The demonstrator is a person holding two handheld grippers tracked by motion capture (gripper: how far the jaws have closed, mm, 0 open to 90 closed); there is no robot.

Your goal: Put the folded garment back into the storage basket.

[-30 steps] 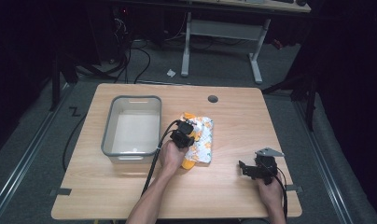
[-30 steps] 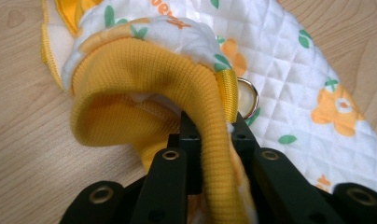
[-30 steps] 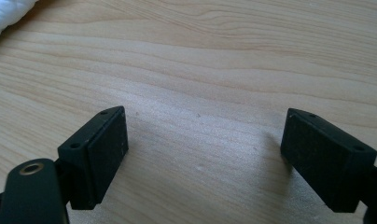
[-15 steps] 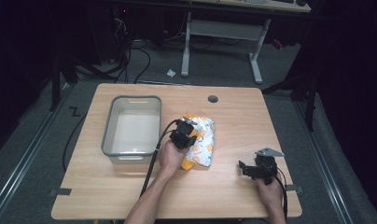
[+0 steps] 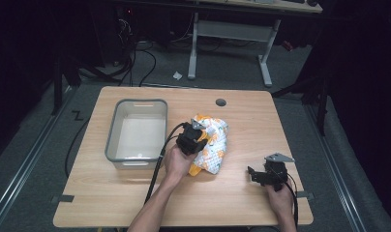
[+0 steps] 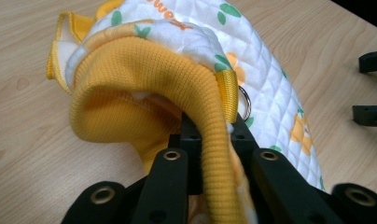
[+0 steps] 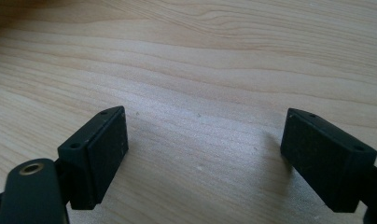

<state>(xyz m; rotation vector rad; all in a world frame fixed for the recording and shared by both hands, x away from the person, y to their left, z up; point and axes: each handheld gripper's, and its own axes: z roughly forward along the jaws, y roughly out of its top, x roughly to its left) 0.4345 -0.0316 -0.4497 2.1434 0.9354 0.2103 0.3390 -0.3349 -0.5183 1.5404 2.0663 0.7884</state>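
Observation:
A quilted white garment [image 5: 217, 145] with orange and green prints and a yellow ribbed hem [image 6: 144, 65] lies bunched at the middle of the wooden table [image 5: 135, 198]. My left gripper [image 5: 194, 138] is shut on the yellow hem [image 6: 213, 140], which drapes over the jaws and is lifted a little off the tabletop. My right gripper [image 5: 255, 175] rests low over bare wood at the front right, jaws wide open [image 7: 203, 149] with nothing between them. It also shows as two black fingertips [image 6: 371, 114] at the right edge of the left gripper view.
A grey-rimmed clear plastic bin [image 5: 135, 103], empty, stands to the left of the garment. A round cable hole [image 5: 220, 102] sits near the table's far edge. Bare wood lies between the garment and the right gripper. Desk legs and cables lie on the floor beyond.
My left gripper has risen slightly with the yellow hem in it, lifting that edge of the garment. The right gripper has stayed put.

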